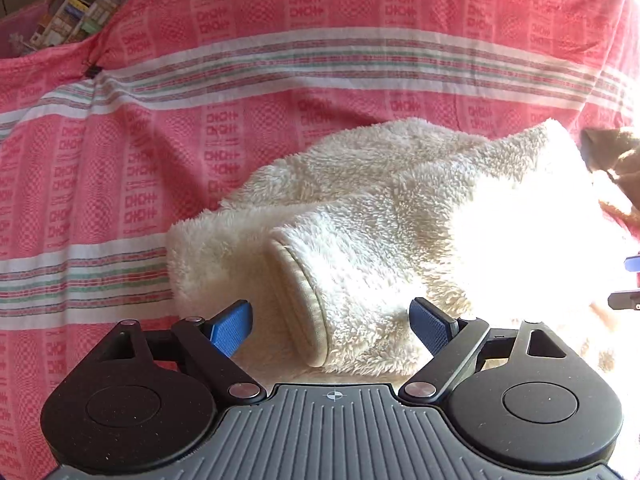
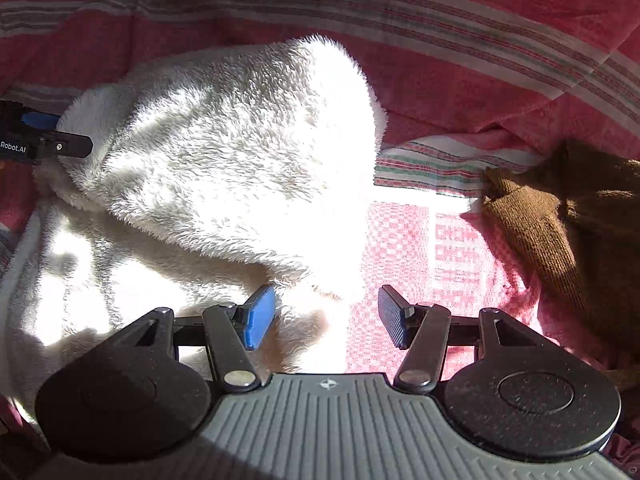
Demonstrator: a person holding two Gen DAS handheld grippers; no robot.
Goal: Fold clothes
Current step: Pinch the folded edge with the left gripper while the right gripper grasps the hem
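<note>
A fluffy cream fleece garment (image 1: 360, 208) lies on the red patterned bedspread (image 1: 120, 160). Its sleeve with a smooth cuff (image 1: 300, 300) lies folded across the body, right in front of my left gripper (image 1: 332, 326), which is open with the cuff between its blue pads. In the right wrist view the same garment (image 2: 224, 152) is bright in sunlight. My right gripper (image 2: 326, 316) is open over the garment's near right edge, holding nothing. The left gripper's tip shows at the left edge (image 2: 44, 136).
A brown knit garment (image 2: 560, 220) lies on the bedspread to the right; it also shows in the left wrist view (image 1: 616, 160). Boxes (image 1: 72, 16) stand beyond the bed's far left edge. Strong sunlight washes out the garment's right part.
</note>
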